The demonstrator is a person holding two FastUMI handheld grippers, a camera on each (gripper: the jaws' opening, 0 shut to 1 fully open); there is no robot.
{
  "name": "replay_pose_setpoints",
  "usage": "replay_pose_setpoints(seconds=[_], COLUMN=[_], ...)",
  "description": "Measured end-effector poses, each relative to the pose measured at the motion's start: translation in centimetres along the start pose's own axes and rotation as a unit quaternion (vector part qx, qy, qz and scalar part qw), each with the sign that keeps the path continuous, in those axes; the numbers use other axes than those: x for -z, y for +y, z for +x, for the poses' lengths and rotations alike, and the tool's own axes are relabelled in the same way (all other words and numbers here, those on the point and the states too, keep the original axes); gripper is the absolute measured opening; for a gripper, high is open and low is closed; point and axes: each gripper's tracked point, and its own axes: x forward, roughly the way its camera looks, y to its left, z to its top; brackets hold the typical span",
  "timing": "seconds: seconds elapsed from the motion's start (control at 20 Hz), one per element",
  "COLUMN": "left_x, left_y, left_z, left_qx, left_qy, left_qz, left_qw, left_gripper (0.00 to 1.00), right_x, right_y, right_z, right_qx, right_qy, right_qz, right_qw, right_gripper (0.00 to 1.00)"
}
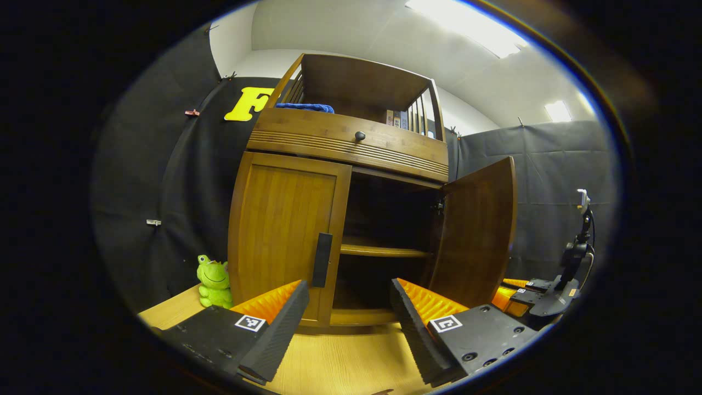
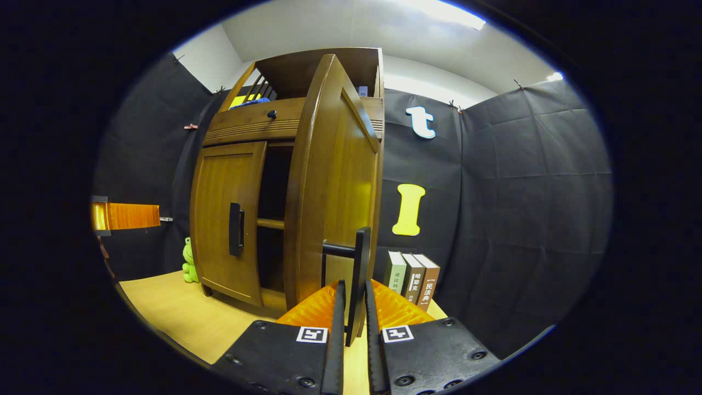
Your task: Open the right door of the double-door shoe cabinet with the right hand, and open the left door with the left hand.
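Observation:
The wooden shoe cabinet (image 1: 351, 145) stands on a table. Its left door (image 1: 285, 230) is closed, with a black vertical handle (image 1: 322, 259) at its inner edge. My left gripper (image 1: 349, 307) is open and low in front of that handle, apart from it. The right door (image 1: 477, 230) is swung wide open, baring dark shelves (image 1: 381, 251). In the right gripper view, the right door (image 2: 334, 181) is seen edge-on. My right gripper (image 2: 354, 310) is shut on its black handle (image 2: 359, 263). The left door (image 2: 225, 219) and its handle (image 2: 236, 229) lie farther left.
A green frog toy (image 1: 214, 281) sits left of the cabinet on the wooden tabletop (image 1: 340, 362). Three books (image 2: 411, 277) stand against the black cloth right of the cabinet. A drawer with a round knob (image 1: 360, 135) tops the doors. The right gripper's body (image 1: 548, 293) is beside the open door.

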Motion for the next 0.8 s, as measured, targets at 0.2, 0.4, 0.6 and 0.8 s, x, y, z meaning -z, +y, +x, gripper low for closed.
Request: replay_pose_setpoints(seconds=[0.2,0.4,0.6,0.8], left_x=[0.3,1.2,2.3,2.1], left_y=[-0.2,0.2,0.5,0.5], left_z=[0.9,2.4,3.8,4.6], left_qx=[-0.001,-0.008,-0.015,-0.014], left_qy=[-0.001,0.004,0.014,0.004], left_qz=[0.003,0.015,0.012,0.013], left_qw=[1.0,1.0,1.0,1.0], left_gripper=[0.93,0.93,0.93,0.93], right_x=[0.1,0.2,0.4,0.4], right_y=[-1.2,-2.7,-4.3,-6.0], right_z=[-0.5,-0.9,-1.3,-2.0], right_qx=[0.004,0.01,0.023,0.036], right_qy=[0.003,0.005,0.009,0.011], right_qz=[-0.003,0.0,0.002,0.0], right_qw=[1.0,1.0,1.0,0.999], right_gripper=[0.16,0.15,0.15,0.15])
